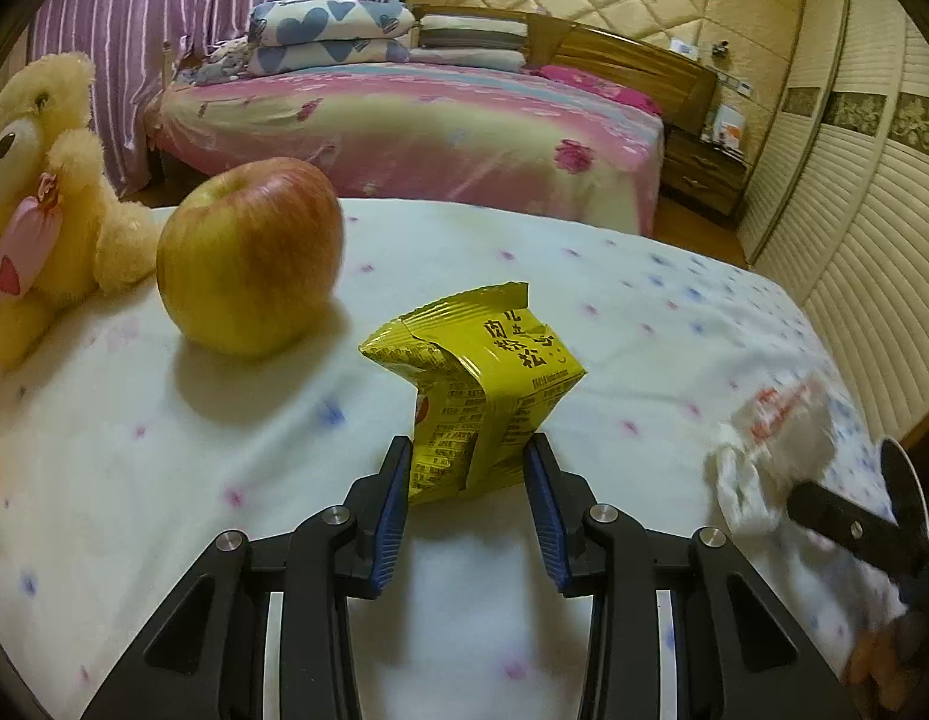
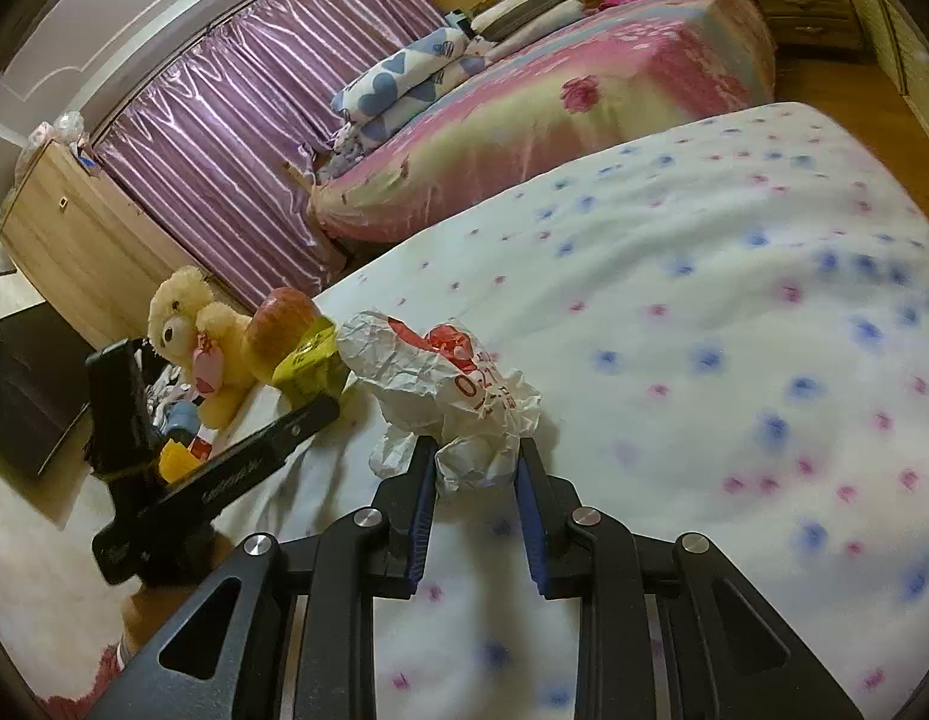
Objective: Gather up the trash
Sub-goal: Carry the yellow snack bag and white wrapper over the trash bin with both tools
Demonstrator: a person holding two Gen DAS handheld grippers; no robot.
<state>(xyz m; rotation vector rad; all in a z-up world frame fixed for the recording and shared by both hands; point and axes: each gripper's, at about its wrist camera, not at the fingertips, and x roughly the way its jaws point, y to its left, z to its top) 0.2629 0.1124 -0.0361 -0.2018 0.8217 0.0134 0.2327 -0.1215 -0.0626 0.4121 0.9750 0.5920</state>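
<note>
Both tongs were clamped on trash lying on the flowered bed sheet.

Nearest to me, my left tongs (image 1: 469, 456) pinched the lower end of the yellow snack wrapper (image 1: 476, 384), which stood crumpled on the white bed sheet (image 1: 614, 312). My right tongs (image 2: 475, 450) gripped the near edge of the crumpled white paper bag (image 2: 446, 384) with red print, on the same sheet just beside the wrapper. Behind the wrapper stood an apple (image 1: 251, 255), and next to it a yellow plush bear (image 1: 38, 180). Farther away I saw a second bed (image 1: 434, 126) with folded bedding (image 1: 326, 36) and a purple curtain (image 1: 194, 12).
</note>
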